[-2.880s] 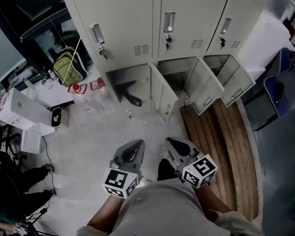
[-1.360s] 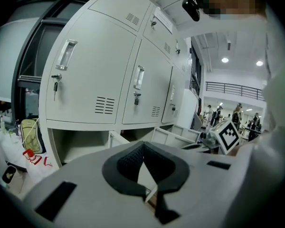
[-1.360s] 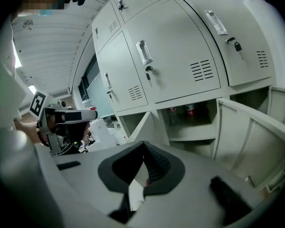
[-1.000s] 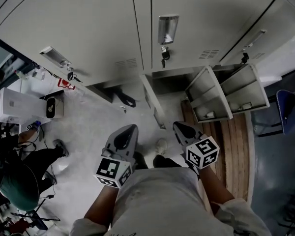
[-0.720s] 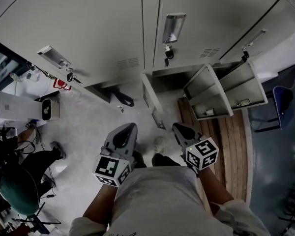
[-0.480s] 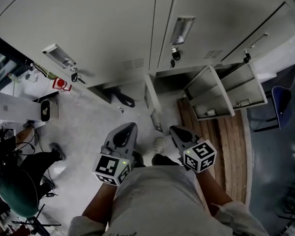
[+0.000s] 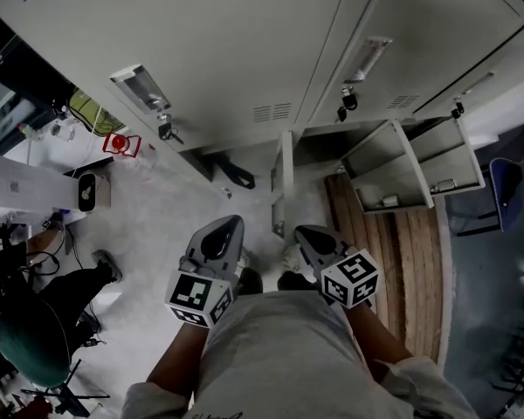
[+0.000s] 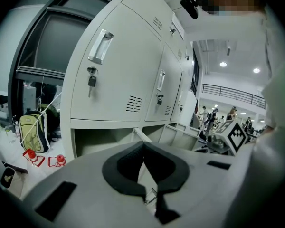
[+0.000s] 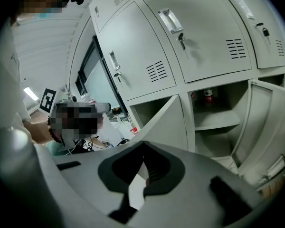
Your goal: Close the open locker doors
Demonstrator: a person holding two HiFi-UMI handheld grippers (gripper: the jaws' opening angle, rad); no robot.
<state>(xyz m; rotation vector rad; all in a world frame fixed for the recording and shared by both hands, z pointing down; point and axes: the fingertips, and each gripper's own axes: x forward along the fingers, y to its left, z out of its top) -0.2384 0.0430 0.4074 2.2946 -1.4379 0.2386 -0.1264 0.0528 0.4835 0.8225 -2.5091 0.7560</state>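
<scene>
Three locker doors [image 7: 282, 182] [image 7: 387, 177] [image 7: 454, 160] hang open; two hand-held grippers [image 7: 220, 236] [image 7: 311, 239] closed, empty.

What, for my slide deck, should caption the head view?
Left hand-held gripper and right hand-held gripper face lockers with three open doors.

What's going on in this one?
A person stands facing a bank of grey lockers, a gripper in each hand. Three bottom-row doors hang open: the left door, seen edge-on, the middle door and the right door. The left gripper and right gripper are shut, empty, held low, touching no door.
</scene>
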